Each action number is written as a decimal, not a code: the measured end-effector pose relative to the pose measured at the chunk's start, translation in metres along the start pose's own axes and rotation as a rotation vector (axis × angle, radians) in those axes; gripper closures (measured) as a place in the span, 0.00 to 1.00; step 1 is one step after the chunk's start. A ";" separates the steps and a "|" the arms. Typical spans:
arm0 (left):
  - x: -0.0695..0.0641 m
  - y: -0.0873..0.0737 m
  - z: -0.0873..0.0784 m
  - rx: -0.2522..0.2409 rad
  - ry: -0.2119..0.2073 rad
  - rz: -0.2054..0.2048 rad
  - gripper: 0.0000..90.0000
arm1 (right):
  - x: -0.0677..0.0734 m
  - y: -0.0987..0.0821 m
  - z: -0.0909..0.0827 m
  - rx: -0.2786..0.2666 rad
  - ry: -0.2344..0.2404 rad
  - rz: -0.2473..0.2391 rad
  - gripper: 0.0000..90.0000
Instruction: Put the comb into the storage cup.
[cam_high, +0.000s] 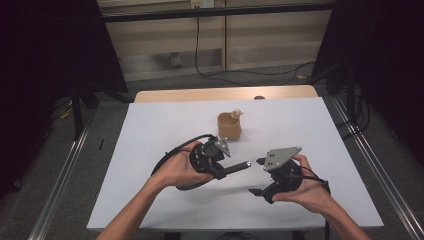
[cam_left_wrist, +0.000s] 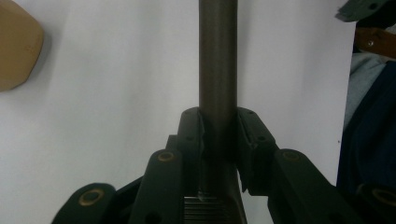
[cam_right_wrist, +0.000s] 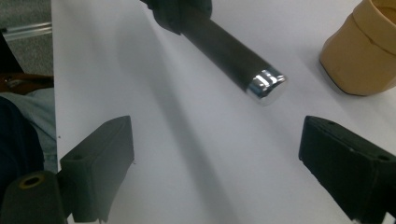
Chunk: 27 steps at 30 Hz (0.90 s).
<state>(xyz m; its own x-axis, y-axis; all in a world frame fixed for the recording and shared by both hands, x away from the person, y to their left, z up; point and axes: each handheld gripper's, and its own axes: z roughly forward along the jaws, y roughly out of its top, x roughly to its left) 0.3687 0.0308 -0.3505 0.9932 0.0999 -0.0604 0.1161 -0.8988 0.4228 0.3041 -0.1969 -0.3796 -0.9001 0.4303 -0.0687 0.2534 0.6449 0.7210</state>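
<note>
Rod (cam_left_wrist: 217, 56) dark, cylindrical, matte (chrome-capped tip); cup (cam_high: 229, 126) tan.

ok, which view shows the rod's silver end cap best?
Right gripper view: the cap is close, sharp and unobstructed. The high view shows it as a small bright tip. The left gripper view shows the rod running off the top edge.

Dark grey rod (cam_high: 235, 168), round in section and matte, with a bright silver cap on its free end (the cap shows clearly in the right gripper view (cam_right_wrist: 266, 85)). One end is clamped between the pads of the left tool (cam_left_wrist: 219, 140), and the rod (cam_left_wrist: 217, 56) runs straight out along that tool's axis. It is held roughly level above the white bench (cam_high: 150, 130), off the surface, cap end pointing toward the right tool (cam_high: 259, 176).
</note>
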 end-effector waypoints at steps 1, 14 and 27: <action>0.000 0.000 0.000 0.002 0.000 -0.001 0.81 | -0.002 0.001 0.000 0.012 0.004 -0.002 0.13; -0.002 0.003 0.004 0.030 -0.040 0.037 0.81 | -0.010 0.023 0.006 0.136 0.046 -0.120 0.37; 0.001 0.004 0.010 0.045 -0.049 0.029 0.81 | -0.009 0.043 0.027 0.258 0.068 -0.270 0.60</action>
<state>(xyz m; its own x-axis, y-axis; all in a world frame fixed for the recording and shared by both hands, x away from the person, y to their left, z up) 0.3702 0.0232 -0.3582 0.9941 0.0537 -0.0939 0.0859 -0.9194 0.3838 0.3330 -0.1558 -0.3669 -0.9658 0.1858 -0.1808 0.0768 0.8711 0.4851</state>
